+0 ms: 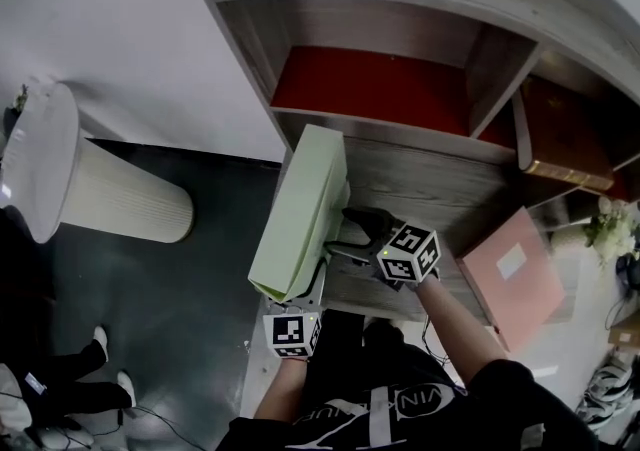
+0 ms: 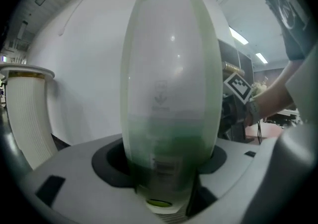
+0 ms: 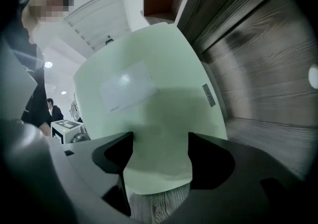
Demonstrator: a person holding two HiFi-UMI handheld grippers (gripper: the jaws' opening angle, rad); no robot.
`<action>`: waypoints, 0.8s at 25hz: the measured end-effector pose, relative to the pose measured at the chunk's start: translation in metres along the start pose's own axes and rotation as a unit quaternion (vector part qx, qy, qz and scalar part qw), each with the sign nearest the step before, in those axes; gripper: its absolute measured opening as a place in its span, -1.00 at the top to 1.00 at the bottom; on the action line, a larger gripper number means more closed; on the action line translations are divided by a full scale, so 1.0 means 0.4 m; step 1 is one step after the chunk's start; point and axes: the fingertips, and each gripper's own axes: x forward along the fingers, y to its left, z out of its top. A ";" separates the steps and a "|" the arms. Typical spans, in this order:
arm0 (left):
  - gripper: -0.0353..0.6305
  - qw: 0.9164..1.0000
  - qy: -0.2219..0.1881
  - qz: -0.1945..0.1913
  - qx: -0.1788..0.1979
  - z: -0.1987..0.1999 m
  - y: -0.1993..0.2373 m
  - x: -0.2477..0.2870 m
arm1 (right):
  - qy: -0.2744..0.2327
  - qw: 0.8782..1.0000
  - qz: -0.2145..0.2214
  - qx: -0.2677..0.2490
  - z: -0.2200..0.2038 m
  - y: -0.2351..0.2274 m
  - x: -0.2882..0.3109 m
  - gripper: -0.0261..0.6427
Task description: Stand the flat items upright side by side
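Bare grey wooden shelf board leaves passing room between the upright pale green flat box at left and the pink flat folder at right.

The green folder hides the jaws of the left gripper from the head view. Its label is too blurred to read. A bystander is cut off at the left.

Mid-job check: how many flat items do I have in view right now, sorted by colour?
Light green file box: 1
Pink folder: 1
Dark brown book: 1
Total: 3
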 end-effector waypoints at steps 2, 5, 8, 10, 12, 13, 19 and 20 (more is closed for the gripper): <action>0.01 1.000 0.005 0.009 0.001 0.000 0.011 0.017 | -0.003 1.000 -0.016 0.001 0.006 -0.016 0.007 -0.14; 0.01 1.000 0.009 0.022 0.007 0.012 0.027 0.051 | -0.015 0.999 -0.039 0.002 0.026 -0.035 0.012 -0.08; 0.01 0.999 0.006 0.036 -0.006 0.023 0.050 0.084 | -0.025 0.999 -0.045 -0.001 0.047 -0.037 0.007 -0.08; 0.01 0.999 0.005 0.045 -0.013 0.026 0.065 0.104 | -0.029 0.998 -0.049 -0.004 0.056 -0.040 -0.002 -0.08; 0.02 0.998 0.005 0.052 -0.016 0.029 0.076 0.122 | -0.033 0.998 -0.057 -0.003 0.061 -0.048 -0.015 -0.07; 0.02 0.998 0.004 0.055 -0.018 0.031 0.082 0.132 | -0.034 0.997 -0.062 -0.001 0.062 -0.053 -0.023 -0.07; 0.02 0.998 0.001 0.065 -0.009 0.049 0.113 0.188 | -0.033 0.994 -0.099 -0.007 0.041 -0.083 -0.069 -0.05; 0.02 0.998 0.000 0.066 -0.005 0.051 0.116 0.197 | -0.035 0.994 -0.106 -0.008 0.036 -0.088 -0.077 -0.04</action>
